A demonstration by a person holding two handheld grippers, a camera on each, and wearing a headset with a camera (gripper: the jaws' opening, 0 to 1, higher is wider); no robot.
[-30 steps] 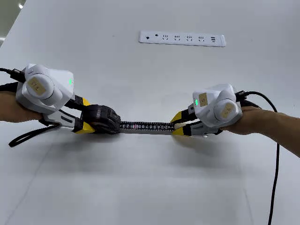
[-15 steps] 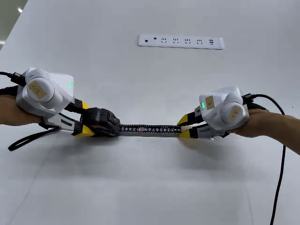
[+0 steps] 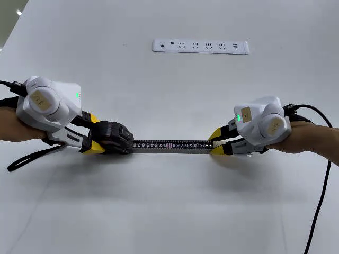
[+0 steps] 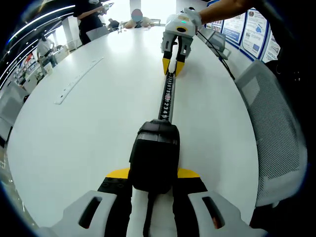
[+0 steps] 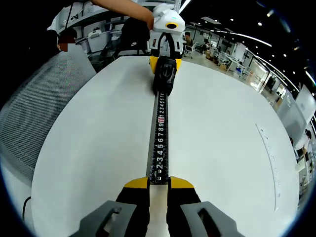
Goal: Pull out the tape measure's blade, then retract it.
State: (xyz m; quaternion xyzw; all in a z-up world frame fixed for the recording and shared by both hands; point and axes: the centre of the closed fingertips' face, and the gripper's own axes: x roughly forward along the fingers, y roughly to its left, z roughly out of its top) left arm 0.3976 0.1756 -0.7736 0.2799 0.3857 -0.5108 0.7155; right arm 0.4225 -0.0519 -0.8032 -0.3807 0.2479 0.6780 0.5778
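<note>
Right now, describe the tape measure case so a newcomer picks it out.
On the white table, follow the numbered blade left from the right gripper. It ends at the tape measure case, held by the left gripper: the only chunky black body there.

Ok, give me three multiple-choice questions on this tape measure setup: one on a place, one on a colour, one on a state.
1. Where is the power strip? A) at the near edge B) on the table beyond the blade C) on the floor
2. What colour is the tape measure case? A) red B) white C) black
3. How is the blade? A) fully retracted B) stretched from the case in the left tongs to the right tongs C) lying loose

B: it lies past the blade in the head view. C: the case shows black in every view. B: each tongs clamps one end.
</note>
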